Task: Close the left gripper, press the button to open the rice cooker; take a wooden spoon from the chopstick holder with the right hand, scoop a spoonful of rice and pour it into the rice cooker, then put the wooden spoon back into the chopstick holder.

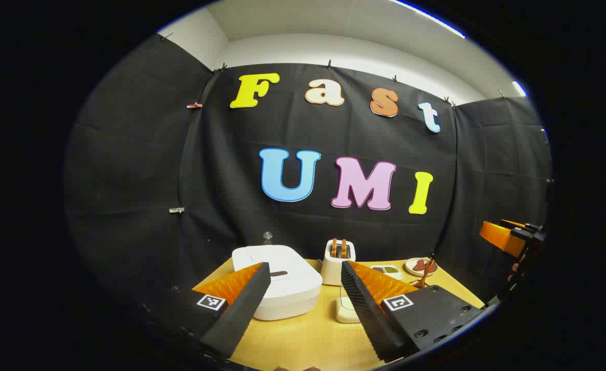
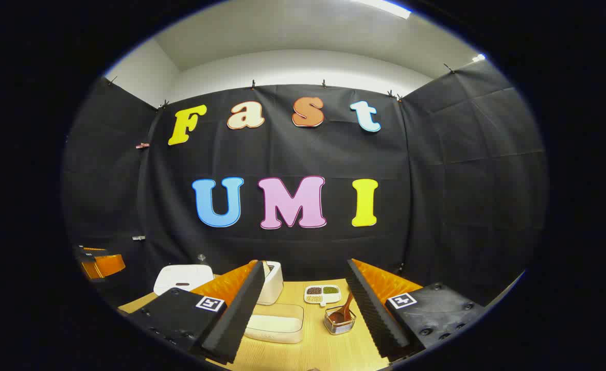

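At the bottom of the left gripper view, the left claw (image 1: 305, 293) stands wide apart, holding nothing, its two black ribbed fingers (image 1: 241, 309) splayed over the wooden desk (image 1: 303, 340). Between and just beyond them sits the white rice cooker (image 1: 282, 281), lid down, with a small dark button slot on its top face. Right of the cooker stands a white toaster (image 1: 338, 262) with two brown slices in its slots, and in front of that a pale shallow container (image 1: 345, 309), partly hidden by the claw's right finger. Farther right lie a divided dish of grains (image 1: 386, 270), a small plate (image 1: 420, 266) with reddish pieces, and the tip of the wooden spoon (image 1: 425, 277) poking up beside the finger. The right claw (image 1: 508, 238) shows at the far right edge, raised above the desk.

Low in the right gripper view, the right claw (image 2: 305, 304) is likewise wide, gripping nothing. Between its fingers sit a rectangular white container of rice (image 2: 276, 322) and, to its right, the wire chopstick holder (image 2: 340, 320) with the wooden spoon (image 2: 342, 312) standing tilted in it. Behind them lies the divided dish (image 2: 323, 293). The toaster (image 2: 273, 281) peeks from behind the left finger, and the rice cooker (image 2: 183, 278) rests farther left. The left claw (image 2: 102, 264) appears at the far left edge.
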Tool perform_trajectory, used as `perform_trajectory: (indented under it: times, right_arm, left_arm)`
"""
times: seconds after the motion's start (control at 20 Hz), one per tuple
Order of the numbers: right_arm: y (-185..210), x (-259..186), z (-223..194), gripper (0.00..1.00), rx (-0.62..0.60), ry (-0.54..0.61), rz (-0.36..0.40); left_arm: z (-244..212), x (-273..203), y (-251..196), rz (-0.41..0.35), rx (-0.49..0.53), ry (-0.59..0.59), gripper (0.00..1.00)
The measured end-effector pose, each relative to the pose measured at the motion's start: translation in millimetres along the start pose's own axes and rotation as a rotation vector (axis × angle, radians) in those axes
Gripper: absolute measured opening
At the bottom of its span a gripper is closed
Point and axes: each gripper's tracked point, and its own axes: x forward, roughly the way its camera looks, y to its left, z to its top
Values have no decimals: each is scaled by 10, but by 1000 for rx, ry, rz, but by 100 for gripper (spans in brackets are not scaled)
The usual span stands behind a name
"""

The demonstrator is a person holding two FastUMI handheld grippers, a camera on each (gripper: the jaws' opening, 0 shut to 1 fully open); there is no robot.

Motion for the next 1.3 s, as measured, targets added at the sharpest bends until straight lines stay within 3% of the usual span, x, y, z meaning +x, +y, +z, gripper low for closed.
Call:
perform_trajectory:
  times: [0.8,1.05,1.3]
  right_arm:
    - [-178,211,-206,99,-30,34,29]
    - [-250,281,-230,99,-41,36,28]
    - [-363,329,-273,99,-34,45,25]
  left_arm:
    - [-94,260,-70,15,-82,56,95]
    - [-20,393,-69,26,-48,34,95]
    - [21,523,-74,51,-77,35,95]
